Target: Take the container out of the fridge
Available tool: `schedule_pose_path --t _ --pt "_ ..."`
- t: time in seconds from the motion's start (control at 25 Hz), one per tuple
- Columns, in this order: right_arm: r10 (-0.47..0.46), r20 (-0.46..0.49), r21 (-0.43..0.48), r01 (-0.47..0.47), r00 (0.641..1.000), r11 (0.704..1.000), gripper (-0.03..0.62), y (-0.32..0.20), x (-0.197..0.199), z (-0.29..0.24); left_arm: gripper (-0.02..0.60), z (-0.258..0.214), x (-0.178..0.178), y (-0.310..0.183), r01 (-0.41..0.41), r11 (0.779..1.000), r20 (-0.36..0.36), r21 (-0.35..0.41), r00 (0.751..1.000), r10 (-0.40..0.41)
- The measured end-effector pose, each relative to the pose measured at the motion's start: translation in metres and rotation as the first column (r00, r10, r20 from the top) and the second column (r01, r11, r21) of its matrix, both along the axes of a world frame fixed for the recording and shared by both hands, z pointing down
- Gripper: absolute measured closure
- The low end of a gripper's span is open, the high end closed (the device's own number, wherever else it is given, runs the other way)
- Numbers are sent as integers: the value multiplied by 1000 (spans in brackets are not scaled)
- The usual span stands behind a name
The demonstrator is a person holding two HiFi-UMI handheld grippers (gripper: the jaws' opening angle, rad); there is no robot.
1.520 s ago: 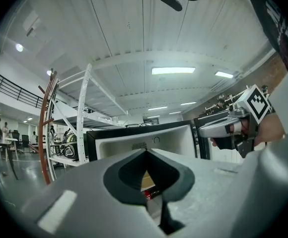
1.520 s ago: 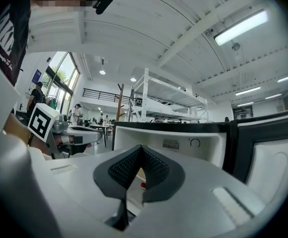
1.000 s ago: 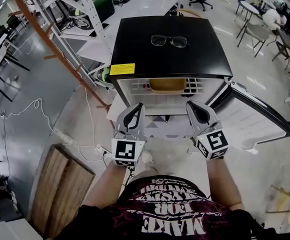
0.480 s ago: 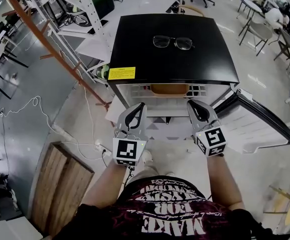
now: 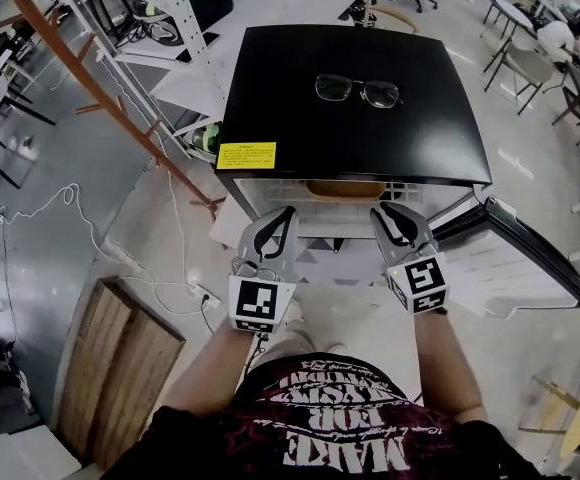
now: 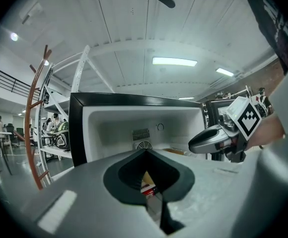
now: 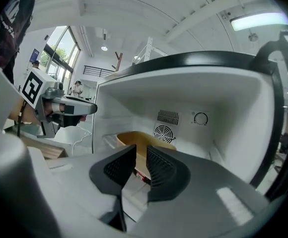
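**While the fridge stands open, both grippers sit empty at its mouth**

Where the small black-topped fridge (image 5: pixel 350 58) stands on the floor, its door (image 5: pixel 530 258) is swung wide to the person's right and the white interior is exposed. A pair of glasses (image 5: pixel 357 89) lies on the top panel, and a yellow label (image 5: pixel 247 155) sits at the front left corner.

The container (image 7: pixel 134 139), a tan tub, rests on the wire shelf inside the compartment, towards the back wall and just in front of the round fan grille (image 7: pixel 165 133). A dial (image 7: pixel 200 118) is set beside that grille. Neither tool touches the tub.

The left gripper (image 5: pixel 282 216) is held just outside the fridge opening, level with the shelf. Its jaws are brought together, the dark pads meeting at the tip, with nothing between them.

The right gripper (image 5: pixel 382 211) is held alongside it, near the hinge side, also just short of the shelf. Its jaws stand slightly apart, leaving a narrow slot. The slot is empty; the tub shows through it, further in.

Both tools point into the compartment, side by side and apart from each other.
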State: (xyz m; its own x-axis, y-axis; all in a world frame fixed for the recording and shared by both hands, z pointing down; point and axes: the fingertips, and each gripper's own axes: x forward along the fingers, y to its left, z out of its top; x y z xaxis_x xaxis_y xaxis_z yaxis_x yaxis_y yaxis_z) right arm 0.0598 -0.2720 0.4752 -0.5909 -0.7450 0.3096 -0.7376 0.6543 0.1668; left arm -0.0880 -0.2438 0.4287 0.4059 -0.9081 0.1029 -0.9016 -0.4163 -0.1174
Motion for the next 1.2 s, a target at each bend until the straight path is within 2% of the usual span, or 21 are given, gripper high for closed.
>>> schedule_pose_path --t 0.44,0.68,0.84,1.04,1.2 --pt "-47 -85 -11 47 995 999 446 -15 -10 15 581 -2 4 -8 -5 1000 -3 12 1000 5" --pt "-92 -166 -24 89 982 996 401 -21 -15 23 581 -8 5 -8 -2 1000 4 20 1000 2" --pt "-115 -220 -18 113 969 993 396 -24 -16 26 581 -6 5 -7 2 1000 4 14 1000 -2" --pt "-141 -327 -22 141 934 990 398 -27 -20 37 581 -5 6 -7 3 1000 7 11 1000 -3" --pt "-137 -369 -12 143 919 990 409 -30 -20 39 581 -4 4 -6 9 1000 9 10 1000 -9"
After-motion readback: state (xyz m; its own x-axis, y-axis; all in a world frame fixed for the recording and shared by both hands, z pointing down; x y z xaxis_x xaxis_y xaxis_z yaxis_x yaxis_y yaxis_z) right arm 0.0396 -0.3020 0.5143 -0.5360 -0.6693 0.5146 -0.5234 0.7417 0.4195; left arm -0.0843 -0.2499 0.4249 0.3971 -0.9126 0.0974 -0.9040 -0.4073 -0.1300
